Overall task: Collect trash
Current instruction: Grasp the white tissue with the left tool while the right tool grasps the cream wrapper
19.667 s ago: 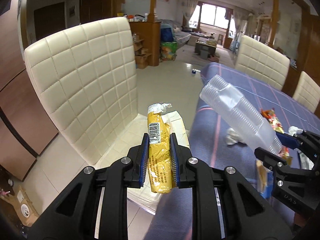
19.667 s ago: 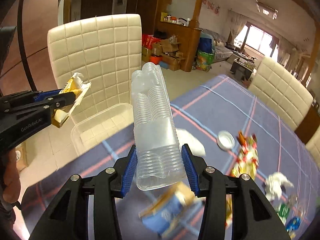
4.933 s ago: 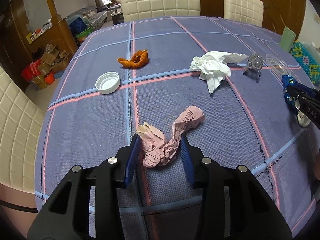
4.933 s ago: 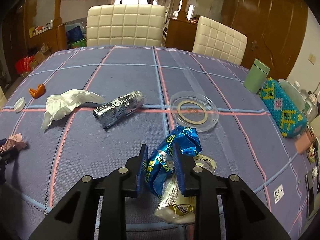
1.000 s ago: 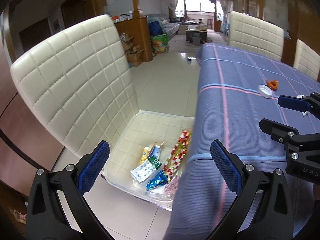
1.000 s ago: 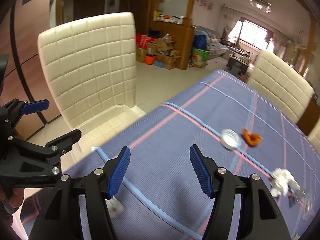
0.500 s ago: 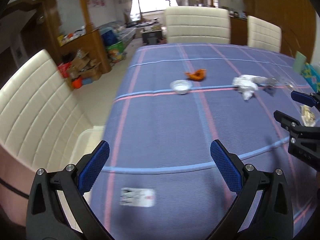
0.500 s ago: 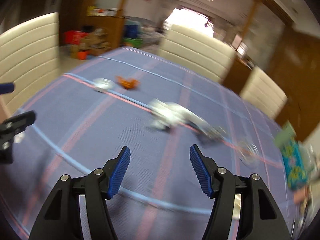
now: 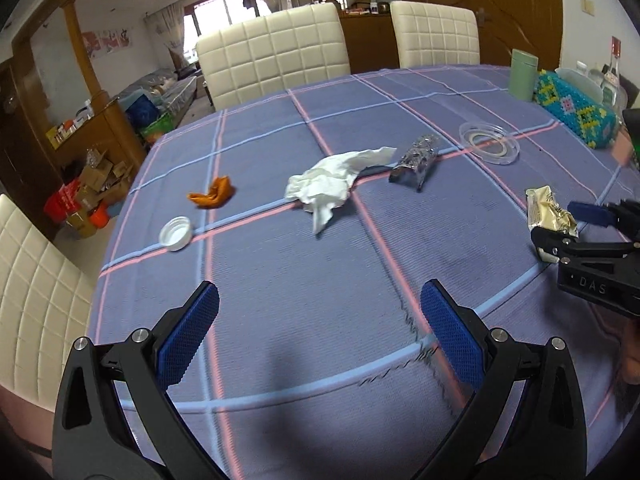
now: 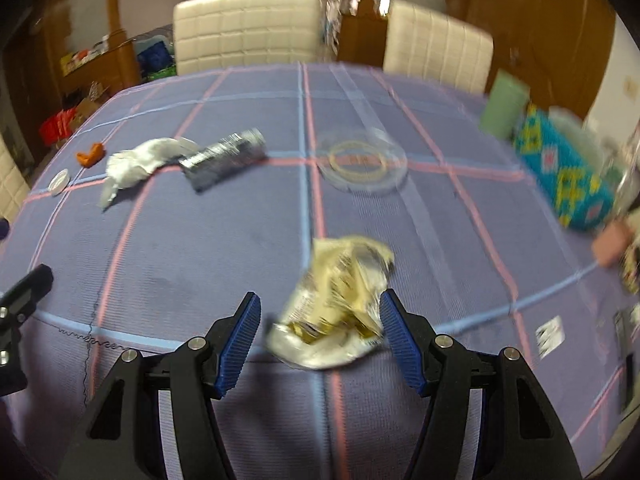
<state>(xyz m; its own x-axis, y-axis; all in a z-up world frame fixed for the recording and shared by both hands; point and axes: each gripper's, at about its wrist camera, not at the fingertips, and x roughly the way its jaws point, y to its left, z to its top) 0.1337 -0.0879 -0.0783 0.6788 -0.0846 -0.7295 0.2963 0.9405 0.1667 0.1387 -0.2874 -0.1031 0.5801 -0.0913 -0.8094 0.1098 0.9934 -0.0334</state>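
Trash lies scattered on the purple plaid tablecloth [image 9: 280, 280]: a white tissue [image 9: 328, 184], a crumpled silver foil wrapper [image 9: 416, 160], an orange peel [image 9: 212, 194] and a white cap [image 9: 175, 233]. My left gripper [image 9: 320, 300] hangs open over bare cloth, well short of the tissue. A cream and gold wrapper [image 10: 336, 300] lies on the cloth between the fingers of my right gripper [image 10: 320, 304], which stands open around it. In the left wrist view the right gripper [image 9: 560, 227] shows at the right edge beside the same wrapper [image 9: 550, 210].
A clear plastic lid [image 10: 362, 160], a green cup [image 10: 504, 108] and a teal beaded box [image 10: 560, 176] stand at the far right. Cream padded chairs [image 9: 272, 56] line the far side, and another chair [image 9: 36, 288] is at the near left.
Both views have swung from the chair and the bin on it round to the table top. The cream and gold wrapper now lies between the right fingers. Both grippers stayed open.
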